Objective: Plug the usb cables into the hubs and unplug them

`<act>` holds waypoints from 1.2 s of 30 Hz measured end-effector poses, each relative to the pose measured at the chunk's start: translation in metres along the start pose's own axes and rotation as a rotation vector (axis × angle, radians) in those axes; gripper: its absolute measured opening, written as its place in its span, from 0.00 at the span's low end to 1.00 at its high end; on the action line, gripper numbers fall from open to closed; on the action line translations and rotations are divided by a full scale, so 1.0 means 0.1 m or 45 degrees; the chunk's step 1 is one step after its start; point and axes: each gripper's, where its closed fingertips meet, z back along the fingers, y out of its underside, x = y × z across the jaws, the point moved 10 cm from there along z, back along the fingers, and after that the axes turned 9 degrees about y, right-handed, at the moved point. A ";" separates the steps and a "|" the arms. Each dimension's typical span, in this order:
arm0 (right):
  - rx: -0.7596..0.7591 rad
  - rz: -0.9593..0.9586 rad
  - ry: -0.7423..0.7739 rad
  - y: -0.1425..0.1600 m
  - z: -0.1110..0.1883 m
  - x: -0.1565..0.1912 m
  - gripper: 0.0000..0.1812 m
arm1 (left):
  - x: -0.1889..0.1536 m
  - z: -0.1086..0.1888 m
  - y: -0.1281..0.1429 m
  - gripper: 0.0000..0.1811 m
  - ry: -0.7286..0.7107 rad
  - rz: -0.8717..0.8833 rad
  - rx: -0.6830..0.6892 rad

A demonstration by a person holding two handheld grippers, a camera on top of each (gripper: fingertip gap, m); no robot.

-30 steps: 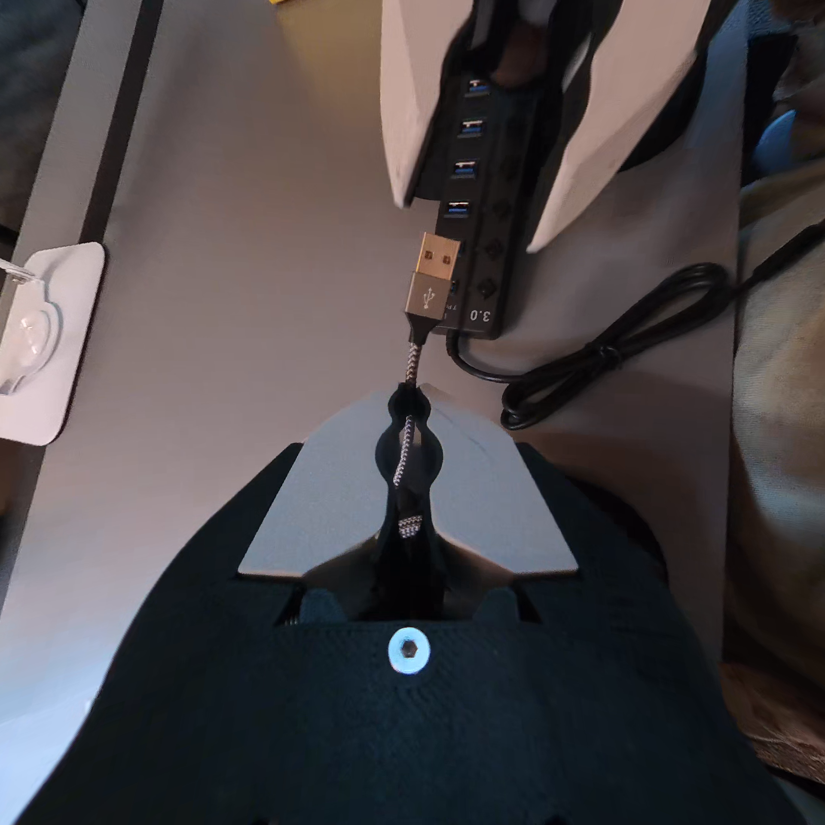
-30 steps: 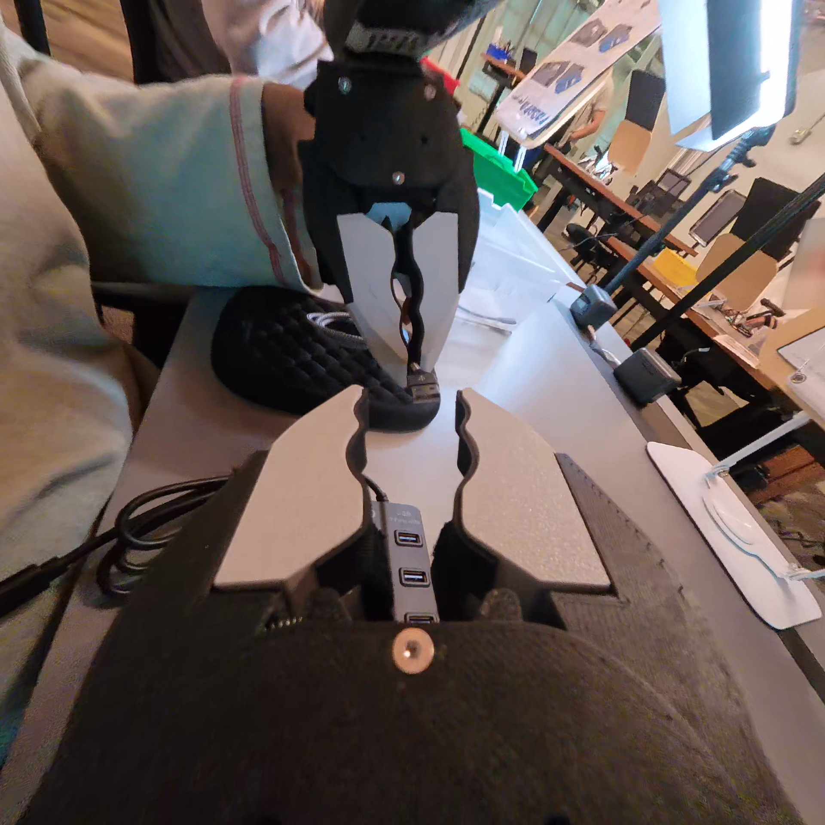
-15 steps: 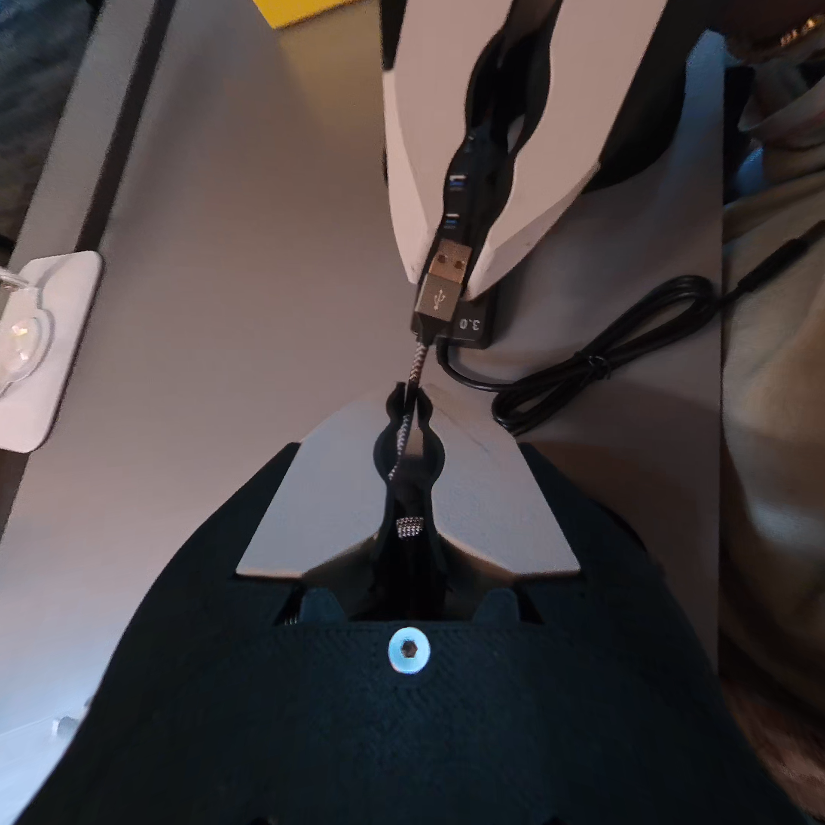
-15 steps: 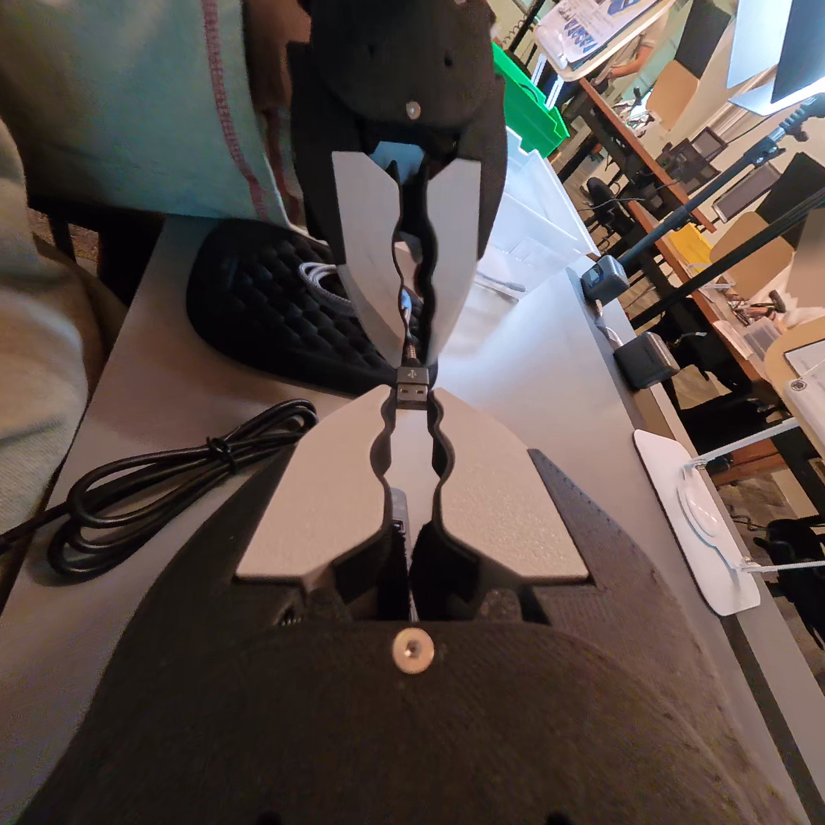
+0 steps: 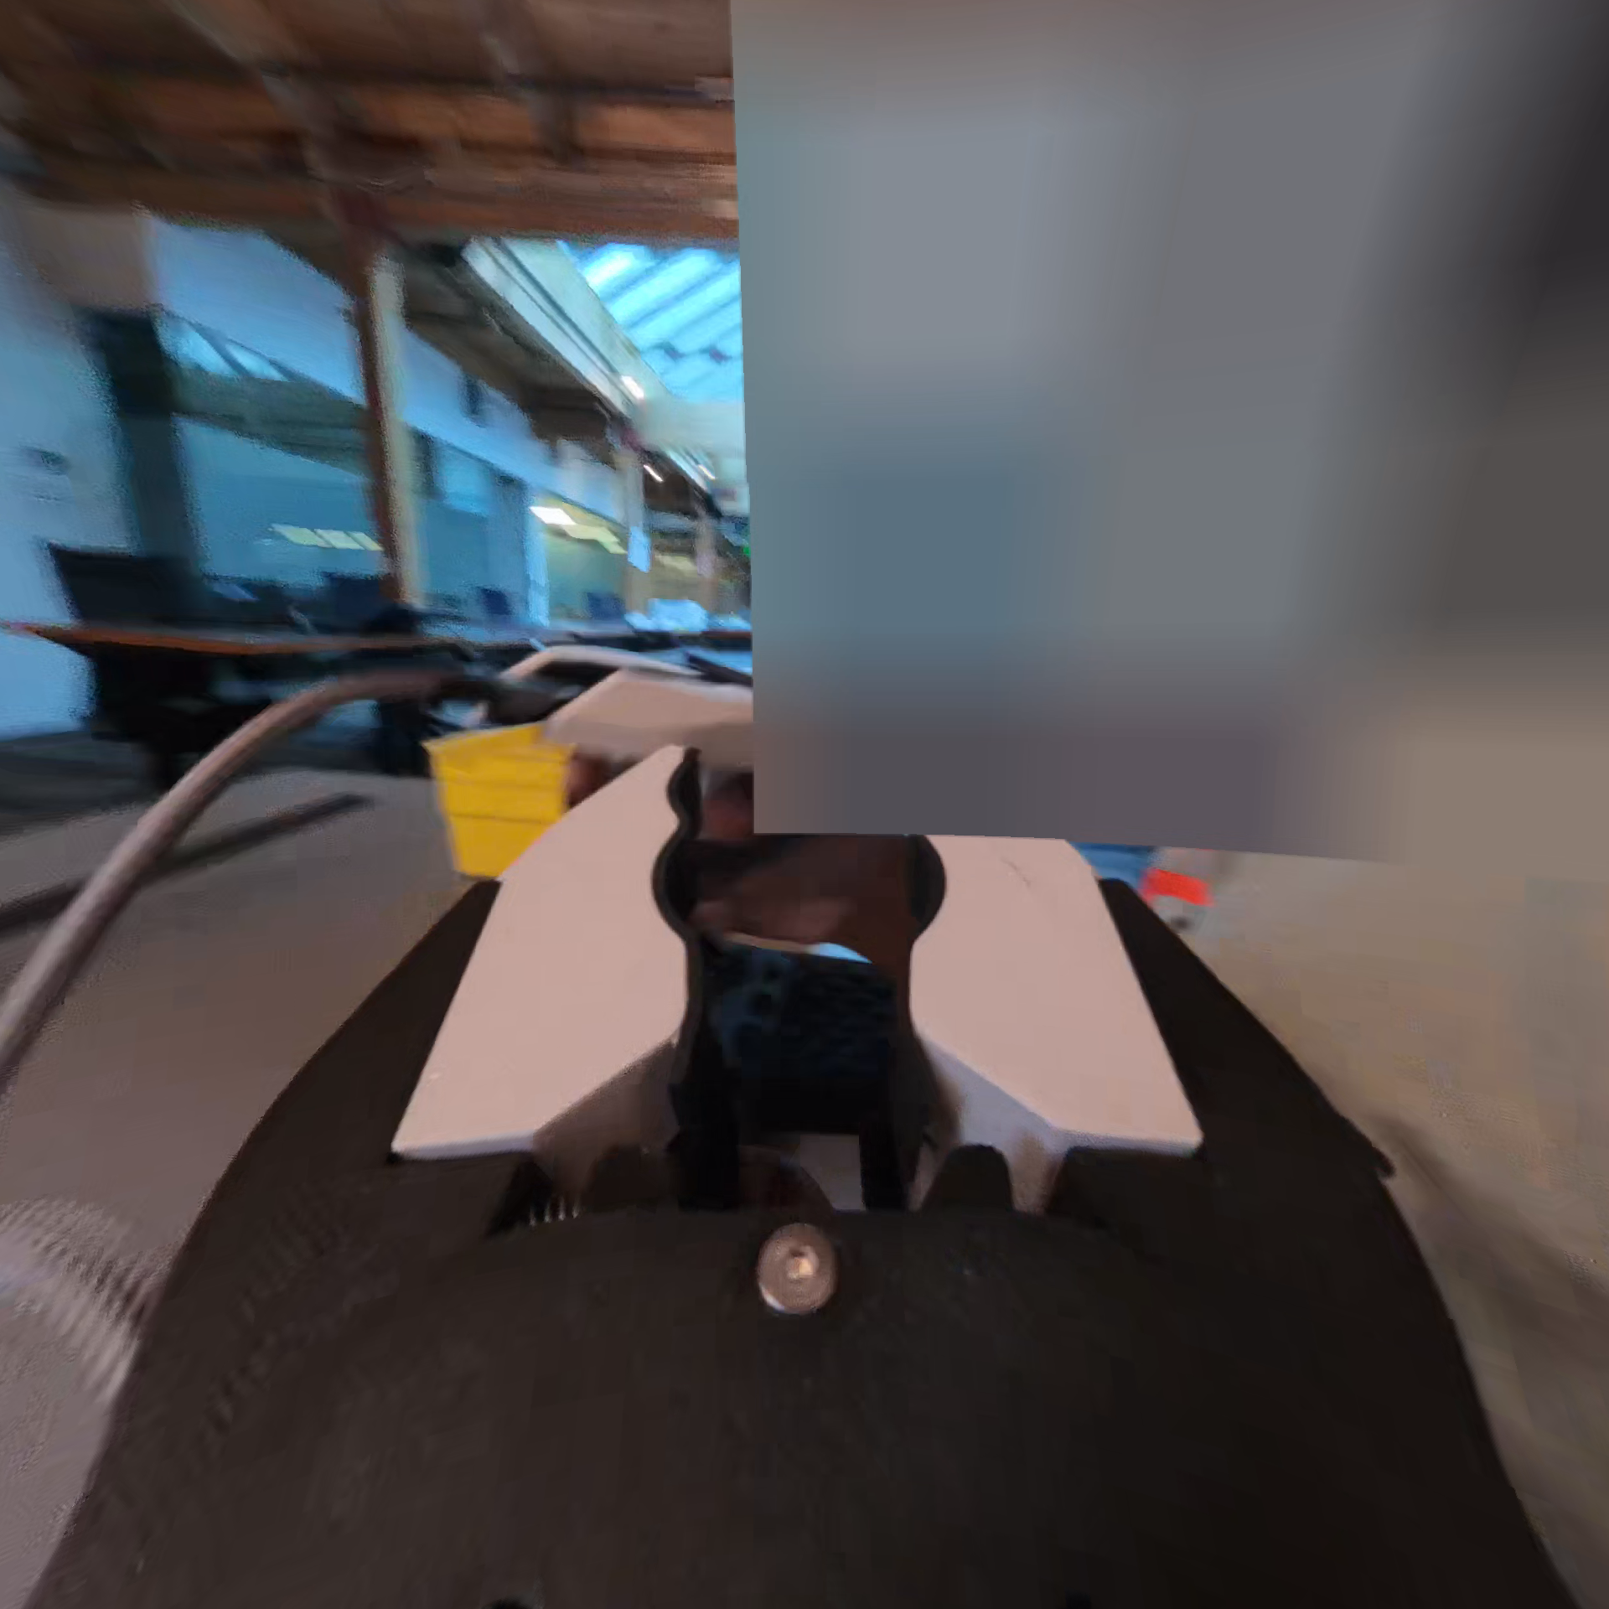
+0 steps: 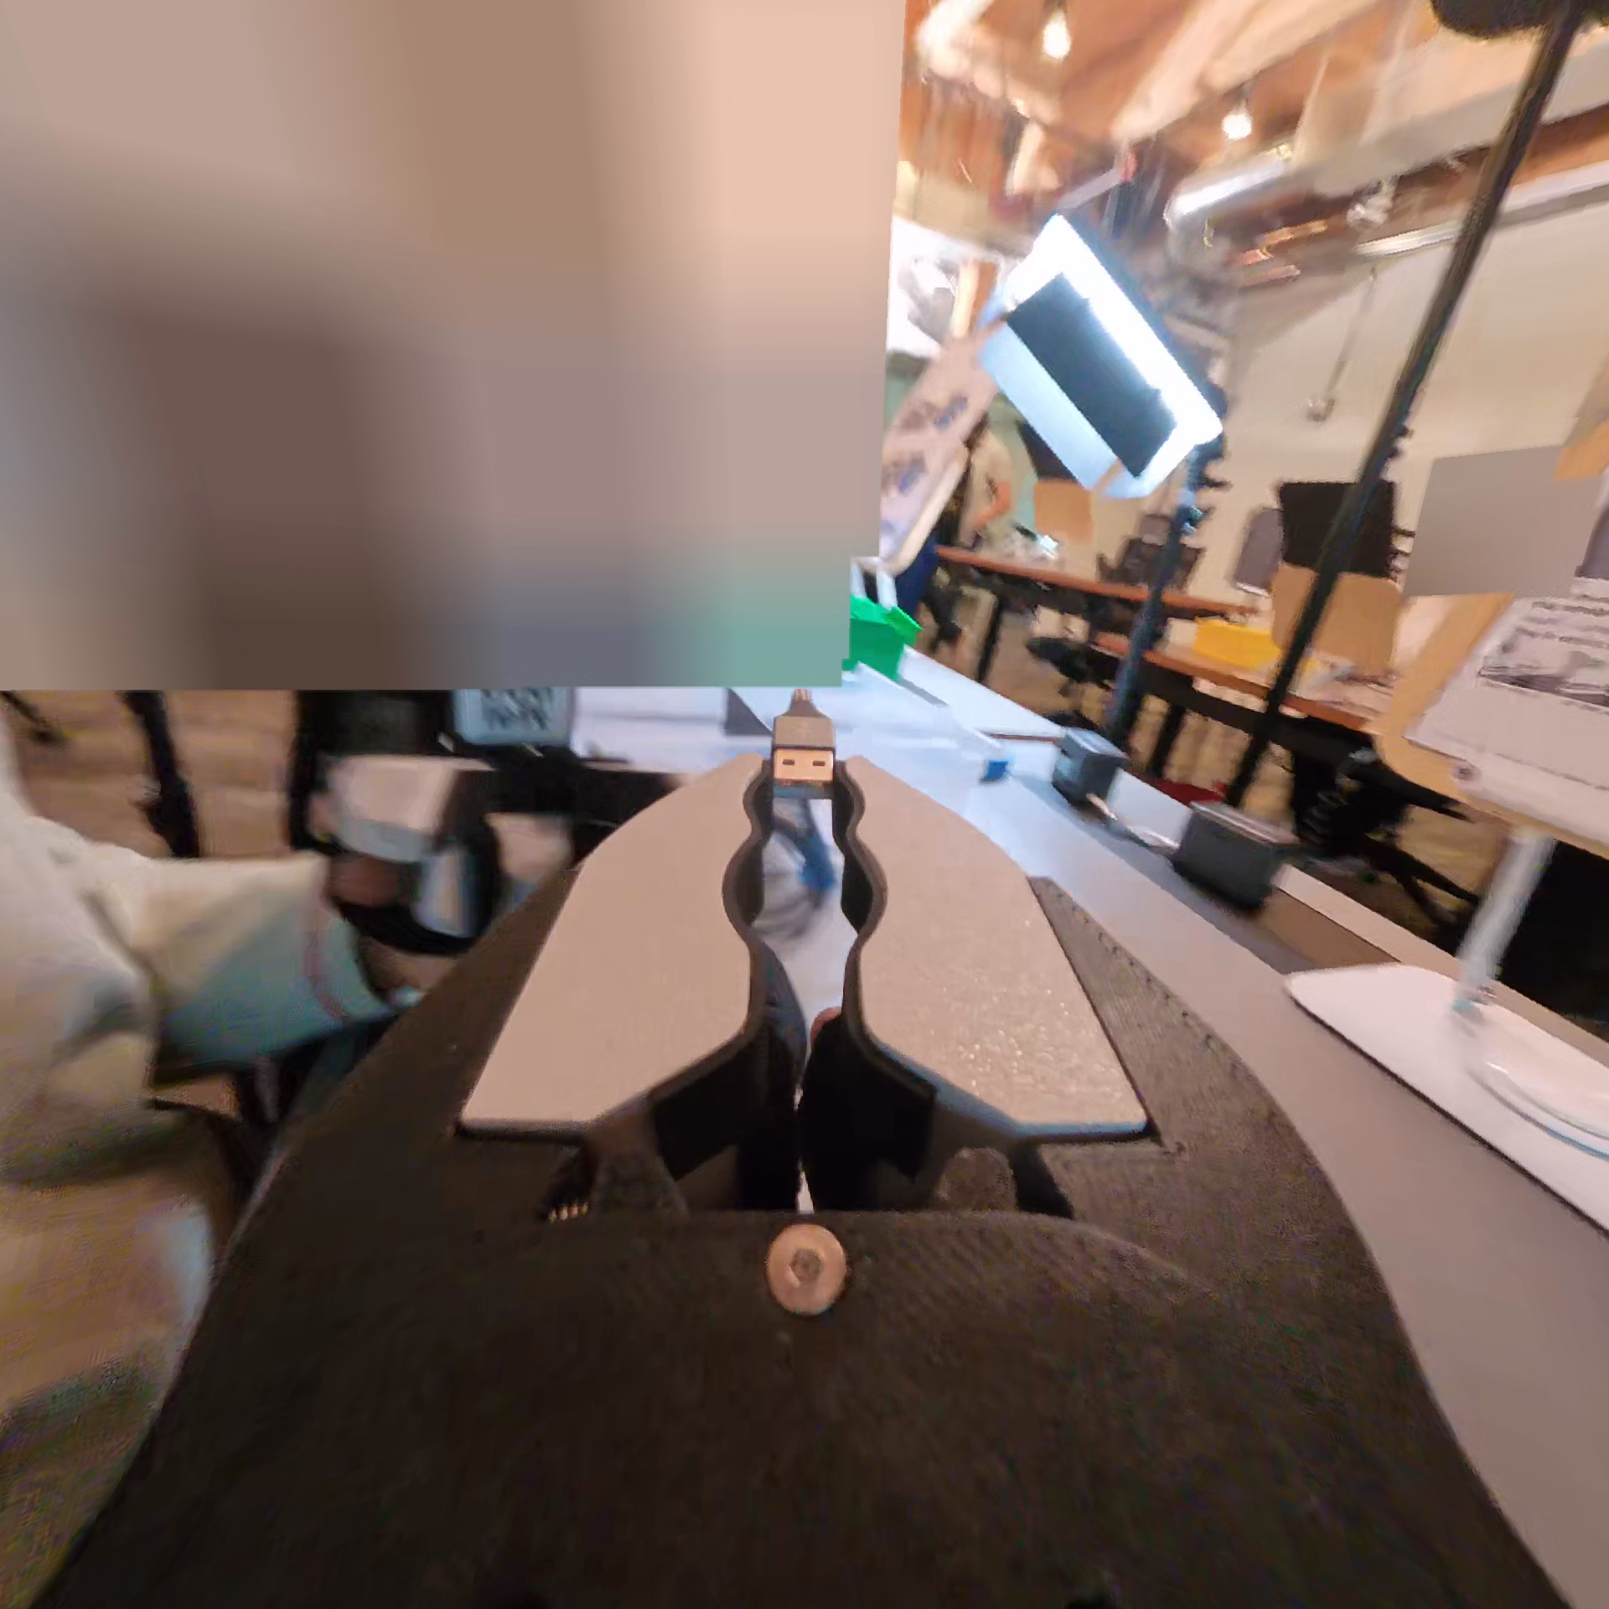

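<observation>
**Item 1 – left tool** (image 5: pixel 801 871). Left wrist view, heavy motion blur. Fingers (image 5: pixel 557 975) spread wide, nothing betw. them: open. Right tip partly behind a mosaic patch. Thru the gap: a dark textured object (image 5: pixel 784 1027), too blurred to ID.

**Item 2 – right tool** (image 6: pixel 801 770). Right wrist view. Fingers (image 6: pixel 644 984) drawn close, nearly meeting at the base. Wavy inner edges leave a narrow slot.

**Item 3 – USB plug** (image 6: pixel 805 762). Metal USB-A end w/ grey shell. It sits in the notch betw. the right tool's tips, raised above the counter, open face twd the camera. As far as seen it is pinched there; the contact itself is hard to make out. Its cord runs up and away and vanishes behind the mosaic patch.

**Item 4 – counter** (image 6: pixel 1437 1236). Grey top, runs away to the right of the right tool.
- white base plate (image 6: pixel 1393 1036) w/ a clear stand, near the right edge
- two dark grey boxes (image 6: pixel 1232 849), farther back along the same edge
- green bin (image 6: pixel 875 640), far end, just beside the patch

**Item 5 – bkgd, right wrist view.** Lit light panel (image 6: pixel 1106 383), tilted, up high. Black stand pole (image 6: pixel 1393 435), slanting. Pale sleeve (image 6: pixel 218 940) at left, blurred.

**Item 6 – bkgd, left wrist view.** Grey cable (image 5: pixel 131 879) arcs in from the left edge. Yellow bin (image 5: pixel 501 801) sits just beyond the left finger. Rest = blurred room.
</observation>
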 end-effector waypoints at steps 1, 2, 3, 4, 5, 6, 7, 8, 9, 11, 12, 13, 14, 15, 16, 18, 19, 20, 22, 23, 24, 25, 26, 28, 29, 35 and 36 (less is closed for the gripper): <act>-0.045 -0.059 -0.049 -0.02 0.03 0.00 0.07 | 0.04 0.02 0.04 0.28 -0.077 -0.068 -0.078; -0.077 -0.114 -0.102 -0.04 0.05 0.00 0.07 | 0.07 0.07 0.05 0.27 -0.168 -0.113 -0.168; -0.106 -0.159 -0.144 -0.04 0.07 0.01 0.07 | 0.09 0.12 0.04 0.26 -0.208 -0.132 -0.231; -0.127 -0.197 -0.185 -0.03 0.09 0.03 0.06 | 0.10 0.17 0.02 0.26 -0.200 -0.125 -0.267; -0.132 -0.234 -0.231 -0.02 0.10 0.04 0.06 | 0.11 0.20 0.00 0.27 -0.186 -0.103 -0.281; -0.129 -0.267 -0.275 0.00 0.10 0.06 0.07 | 0.10 0.21 -0.01 0.26 -0.157 -0.090 -0.280; -0.126 -0.293 -0.315 0.03 0.10 0.08 0.07 | 0.09 0.21 -0.02 0.24 -0.118 -0.093 -0.279; -0.125 -0.316 -0.344 0.05 0.10 0.09 0.07 | 0.07 0.21 -0.03 0.23 -0.082 -0.107 -0.287; -0.121 -0.333 -0.365 0.07 0.09 0.10 0.06 | 0.05 0.20 -0.03 0.22 -0.053 -0.120 -0.292; -0.097 -0.341 -0.387 0.11 0.09 0.12 0.06 | 0.03 0.19 -0.02 0.18 -0.026 -0.140 -0.241; -0.077 -0.325 -0.385 0.12 0.08 0.13 0.06 | 0.03 0.18 -0.02 0.18 -0.018 -0.138 -0.202; -0.057 -0.300 -0.382 0.12 0.08 0.14 0.06 | 0.03 0.17 -0.02 0.18 -0.017 -0.130 -0.166; -0.042 -0.278 -0.379 0.12 0.08 0.16 0.07 | 0.03 0.17 -0.02 0.18 -0.015 -0.127 -0.133; -0.033 -0.262 -0.376 0.12 0.08 0.16 0.07 | 0.02 0.16 -0.03 0.18 -0.014 -0.133 -0.103; -0.028 -0.251 -0.374 0.11 0.08 0.16 0.06 | 0.02 0.16 -0.03 0.16 -0.024 -0.144 -0.072; -0.015 -0.233 -0.372 0.10 0.09 0.16 0.07 | 0.02 0.17 -0.05 0.13 -0.037 -0.152 -0.030; -0.006 -0.222 -0.370 0.11 0.09 0.17 0.06 | 0.03 0.18 -0.05 0.12 -0.033 -0.138 -0.003; 0.004 -0.211 -0.369 0.11 0.09 0.17 0.07 | 0.03 0.19 -0.06 0.12 -0.033 -0.131 0.021; 0.022 -0.195 -0.375 0.11 0.10 0.17 0.06 | 0.03 0.20 -0.07 0.11 -0.042 -0.135 0.052; 0.026 -0.189 -0.381 0.12 0.10 0.18 0.06 | 0.02 0.20 -0.08 0.11 -0.039 -0.134 0.061; 0.026 -0.186 -0.389 0.11 0.10 0.18 0.06 | 0.02 0.20 -0.08 0.11 -0.035 -0.130 0.065; 0.028 -0.182 -0.396 0.11 0.10 0.18 0.06 | 0.02 0.20 -0.09 0.08 -0.035 -0.129 0.069; 0.034 -0.174 -0.401 0.11 0.10 0.18 0.06 | 0.02 0.20 -0.08 0.08 -0.029 -0.128 0.072; 0.052 -0.156 -0.403 0.10 0.11 0.18 0.07 | 0.02 0.21 -0.08 0.08 -0.017 -0.119 0.080; 0.063 -0.149 -0.405 0.10 0.11 0.18 0.07 | 0.03 0.21 -0.08 0.08 -0.014 -0.118 0.082; 0.295 0.093 -0.224 0.03 0.55 -0.09 0.22 | 0.03 0.19 -0.07 0.08 -0.105 -0.170 0.223; 0.420 0.149 -0.177 0.06 0.70 -0.16 0.27 | 0.04 0.21 -0.07 0.08 -0.129 -0.185 0.259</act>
